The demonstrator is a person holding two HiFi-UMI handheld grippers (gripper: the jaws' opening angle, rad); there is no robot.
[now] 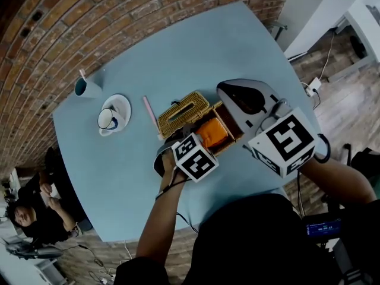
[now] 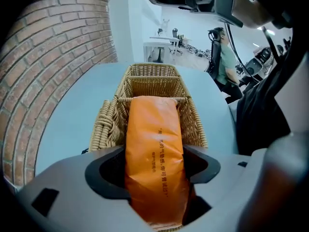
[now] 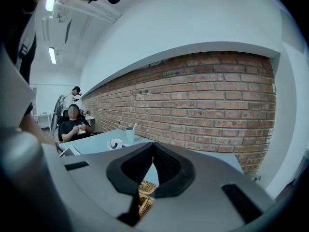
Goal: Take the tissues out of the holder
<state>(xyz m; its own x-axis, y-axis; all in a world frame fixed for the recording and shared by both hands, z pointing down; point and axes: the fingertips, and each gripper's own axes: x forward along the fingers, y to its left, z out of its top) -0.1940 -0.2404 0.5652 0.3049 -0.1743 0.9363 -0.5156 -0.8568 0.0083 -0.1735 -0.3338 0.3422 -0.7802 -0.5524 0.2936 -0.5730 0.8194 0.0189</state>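
- Tissues, an orange pack [image 2: 154, 124], lie in the wicker holder [image 2: 152, 70], low centre of the left gripper view. The left gripper [image 2: 154, 151] straddles the near end, jaws wide, pads right at the flanks, no squeeze showing yet.
- Right gripper [image 3: 153, 146]: jaw tips together, nothing between them, only a sliver of wicker below.
- Danger one: that pack looks snug in there, so a pull could drag the light holder up with it. I can't see the right gripper pinning it down.
- Danger two: glossy wrap, gripped at one end, so it could slip or droop out of the jaws.
- Head view gives the layout: the loose wicker lid [image 1: 184, 113] left of the pack, a mug [image 1: 110, 119] further left. But the marker cube hides the left jaws.
- Only the left gripper view shows those jaws against the pack.
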